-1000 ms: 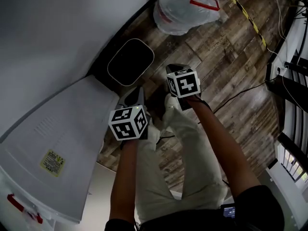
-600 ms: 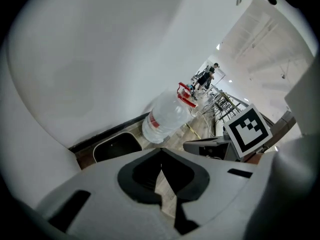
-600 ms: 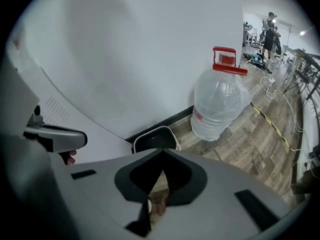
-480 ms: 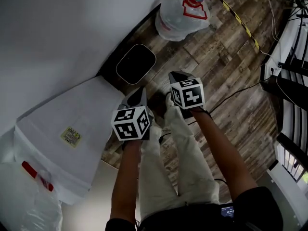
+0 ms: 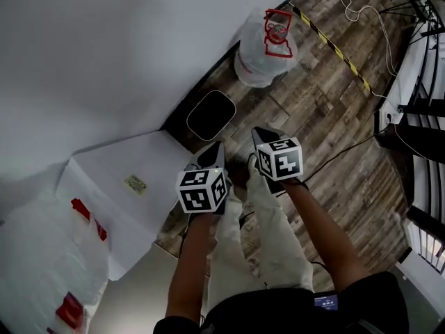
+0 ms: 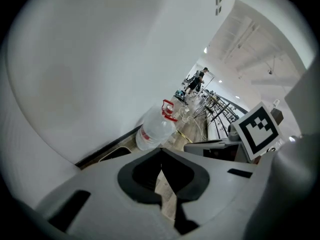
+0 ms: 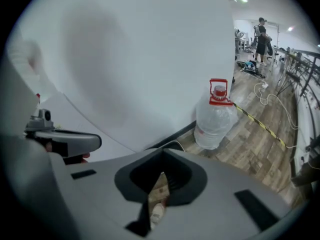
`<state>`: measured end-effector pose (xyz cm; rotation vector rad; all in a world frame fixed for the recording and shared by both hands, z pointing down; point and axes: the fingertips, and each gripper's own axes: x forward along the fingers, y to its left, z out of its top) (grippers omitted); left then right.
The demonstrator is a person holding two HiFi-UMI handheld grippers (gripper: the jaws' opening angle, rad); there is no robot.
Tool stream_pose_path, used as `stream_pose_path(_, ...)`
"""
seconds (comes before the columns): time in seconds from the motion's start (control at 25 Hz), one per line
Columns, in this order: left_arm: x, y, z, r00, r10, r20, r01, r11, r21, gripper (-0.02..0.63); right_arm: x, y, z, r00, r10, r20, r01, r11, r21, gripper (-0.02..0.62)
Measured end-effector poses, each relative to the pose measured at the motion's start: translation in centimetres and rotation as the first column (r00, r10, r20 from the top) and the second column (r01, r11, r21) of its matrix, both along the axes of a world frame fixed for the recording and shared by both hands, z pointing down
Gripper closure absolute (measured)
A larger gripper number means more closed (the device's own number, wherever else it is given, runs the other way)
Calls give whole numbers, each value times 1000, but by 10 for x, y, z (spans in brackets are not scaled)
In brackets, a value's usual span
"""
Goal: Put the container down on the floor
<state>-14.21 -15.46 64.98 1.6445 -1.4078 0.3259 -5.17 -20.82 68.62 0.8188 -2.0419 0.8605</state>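
The brown wooden plank floor is filling most of the head view, and the plain white wall is meeting it along a dark skirting line. A white box-shaped appliance is standing at this edge of the floor, on the left. The task's thing seems to be the large clear plastic water bottle with a red handle and cap. It is standing upright on the floor, just beside the wall edge and far from the person. Between it and the appliance, a dark rounded tray with a pale rim is lying by the wall. The left gripper and the right gripper are both keeping their jaws together on nothing and are hanging well apart from the bottle. In my judgement the putting-down step is finished. The next move is only asking to keep both grippers away without touching the bottle.
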Motion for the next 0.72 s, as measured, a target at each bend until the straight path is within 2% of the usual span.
stream_pose_path(0.28, -4, -18, -76, 999, 34, 36, -37, 995, 98, 588, -8, 1, -83, 997, 26, 70, -31, 997, 70, 566)
stream_pose_path(0.52, -1, -34, -149, 997, 57, 54, -67, 978, 198, 589, -10, -5, -148, 992, 37, 117, -53, 988, 143, 566)
stream_pose_path(0.72, -2, -37, -191, 994, 68, 84, -86, 970, 226, 588, -12, -13, -197, 989, 49, 141, -75, 979, 189, 566)
